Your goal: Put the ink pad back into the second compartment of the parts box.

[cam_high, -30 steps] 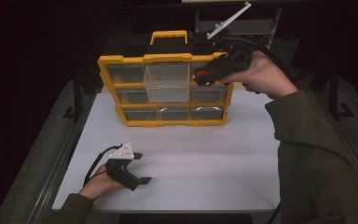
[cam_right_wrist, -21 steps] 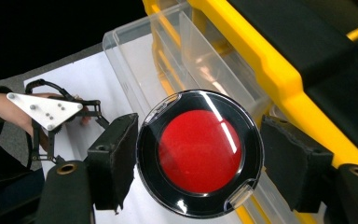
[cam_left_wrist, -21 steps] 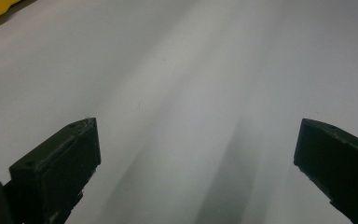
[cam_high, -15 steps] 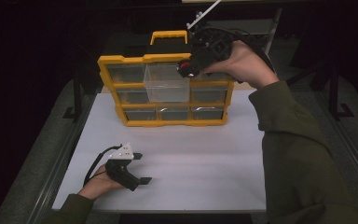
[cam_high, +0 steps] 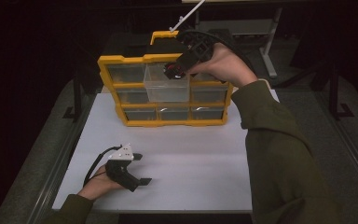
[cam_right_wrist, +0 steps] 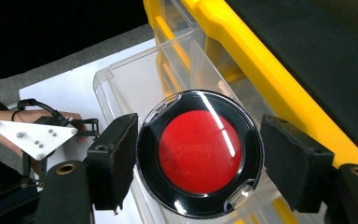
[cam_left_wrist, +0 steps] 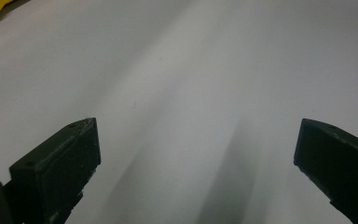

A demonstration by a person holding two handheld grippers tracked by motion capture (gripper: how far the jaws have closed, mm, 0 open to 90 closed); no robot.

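Note:
A yellow drawer organizer [cam_high: 106,70] stands at the back of the white table [cam_high: 191,168]. Its clear middle drawer [cam_high: 165,91] is pulled out. My right gripper [cam_high: 172,71] hovers just above that drawer, shut on a round black case with a red centre [cam_right_wrist: 199,154]. The case hangs over the open drawer [cam_right_wrist: 121,79], beside the yellow frame [cam_right_wrist: 242,42]. My left gripper [cam_high: 142,169] rests near the table's front left edge. Its jaws stand wide apart in the left gripper view [cam_left_wrist: 196,158], with bare table between them.
Other clear drawers [cam_high: 207,93] in the organizer are pushed in. A yellow handle [cam_high: 161,35] tops it. Metal rails [cam_high: 60,158] run along the table's sides. The left hand and its grey plate [cam_right_wrist: 32,135] show far off in the right gripper view.
My right gripper has carried the round case left and a little forward, from the organizer's right side to above the open drawer. The left gripper has not moved.

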